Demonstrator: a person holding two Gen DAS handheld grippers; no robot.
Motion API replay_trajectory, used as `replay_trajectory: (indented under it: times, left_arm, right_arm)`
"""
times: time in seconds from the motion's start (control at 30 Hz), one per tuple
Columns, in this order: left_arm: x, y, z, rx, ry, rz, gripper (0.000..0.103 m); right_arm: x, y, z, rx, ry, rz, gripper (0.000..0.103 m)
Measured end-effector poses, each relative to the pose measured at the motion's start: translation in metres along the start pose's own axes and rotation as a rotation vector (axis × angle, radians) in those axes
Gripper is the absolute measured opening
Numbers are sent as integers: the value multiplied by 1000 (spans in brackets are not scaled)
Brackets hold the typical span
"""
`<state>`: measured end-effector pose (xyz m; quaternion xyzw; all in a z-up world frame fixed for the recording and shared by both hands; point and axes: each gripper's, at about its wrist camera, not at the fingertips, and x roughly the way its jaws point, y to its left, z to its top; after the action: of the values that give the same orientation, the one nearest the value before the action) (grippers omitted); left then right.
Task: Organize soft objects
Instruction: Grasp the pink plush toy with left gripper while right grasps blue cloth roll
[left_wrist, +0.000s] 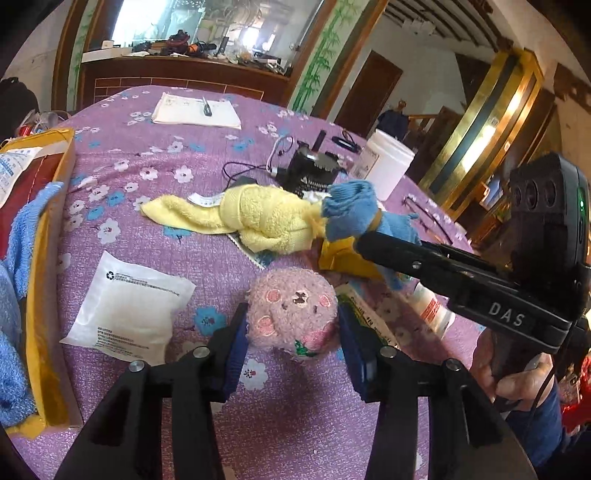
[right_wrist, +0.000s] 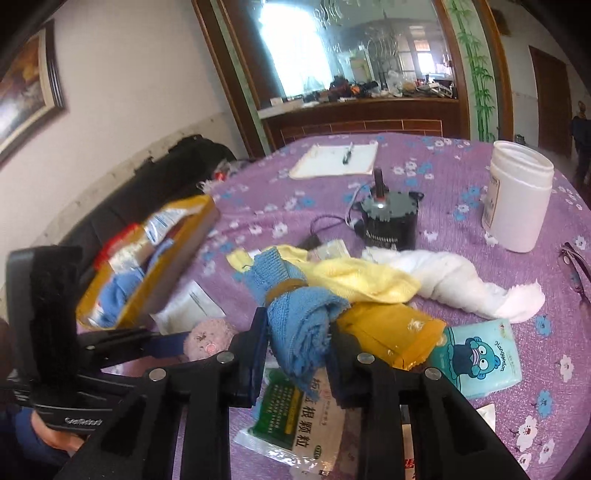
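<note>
A desk (left_wrist: 295, 424) under a purple flowered cloth is filling both views. At the left edge of the left wrist view a yellow cardboard box (left_wrist: 48, 295) is lying open with blue towelling (left_wrist: 11, 295) spilling from it; in the right wrist view the same box is sitting at middle left. A white jar (right_wrist: 517, 199) is standing at the upper right of the right wrist view, with a black motor (right_wrist: 391, 221) left of it and a notepad (right_wrist: 336, 158) farther back.

A yellow towel (left_wrist: 258, 218) is stretching across the centre of the left wrist view, and a white towel (right_wrist: 461, 280) is trailing off to the right of it in the right wrist view. A white sachet (left_wrist: 129, 310) is lying flat at lower left of the left wrist view.

The right tongs (right_wrist: 297, 354) are pinching a blue cloth (right_wrist: 299, 325), rolled and bound by a tan band, at the lower centre of their own view; in the left wrist view they are reaching in from the right, with the cloth raised against the yellow towel.

The left tongs (left_wrist: 291, 354) are pressing on both sides of a pink plush ball (left_wrist: 291, 314) at lower centre of the left wrist view, its embroidered face turned up. It is showing small and pink at lower left in the right wrist view.
</note>
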<state>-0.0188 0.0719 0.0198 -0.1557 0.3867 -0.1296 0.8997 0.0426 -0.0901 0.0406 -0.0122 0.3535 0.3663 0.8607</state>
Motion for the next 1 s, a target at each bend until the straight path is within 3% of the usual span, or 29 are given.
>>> replay_trajectory:
  times: [0.2, 0.63, 1.0]
  left_arm:
    - [0, 2, 1, -4, 6, 2, 46]
    - [1, -1, 0, 10, 10, -8, 46]
    - [5, -3, -1, 26, 30, 40, 46]
  right_arm:
    - [4, -6, 0, 23, 24, -7, 31]
    - [-6, -3, 6, 53, -21, 1, 31]
    - [1, -11, 5, 118, -7, 2, 31]
